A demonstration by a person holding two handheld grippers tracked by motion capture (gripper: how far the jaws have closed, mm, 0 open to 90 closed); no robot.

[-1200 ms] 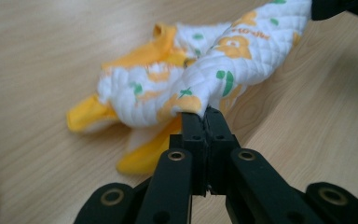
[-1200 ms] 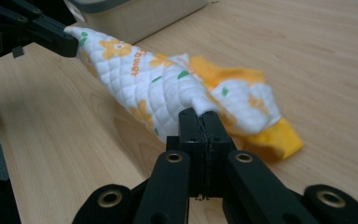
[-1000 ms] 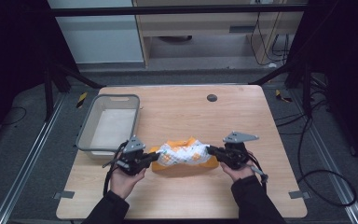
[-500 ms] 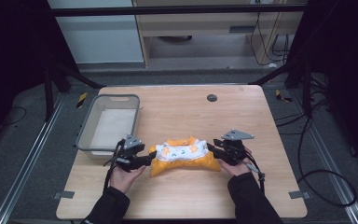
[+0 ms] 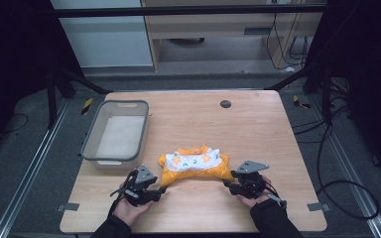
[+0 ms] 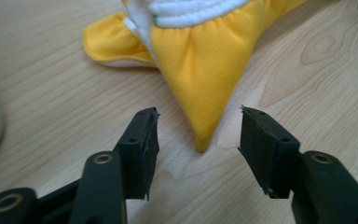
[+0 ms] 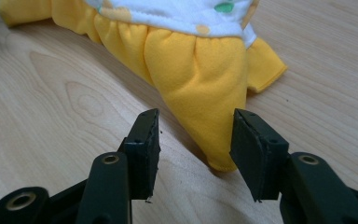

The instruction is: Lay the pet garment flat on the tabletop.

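Left claw (image 5: 158, 191) of yours sits low on the table (image 5: 258, 124), jaws apart, nothing clamped; they've just been closing in a bit after springing wide. In the left gripper view the pointed yellow corner of the garment (image 6: 200, 56) lies between the pads (image 6: 142, 140), touching neither. Right claw (image 5: 226, 184) same deal: jaws apart and just been opening, and in the right gripper view the other yellow corner (image 7: 200, 93) sits between them; it's hard up against the right-hand pad (image 7: 251, 149), contact can't be told, no pinch visible. Garment (image 5: 194, 164) is yellow with a white patterned panel, lying bunched on the table's near half, one corner toward each claw. Grey bin (image 5: 116, 131) stands on the table to the garment's left, near but apart. Small dark round spot (image 5: 225, 103) on the far side of the table.
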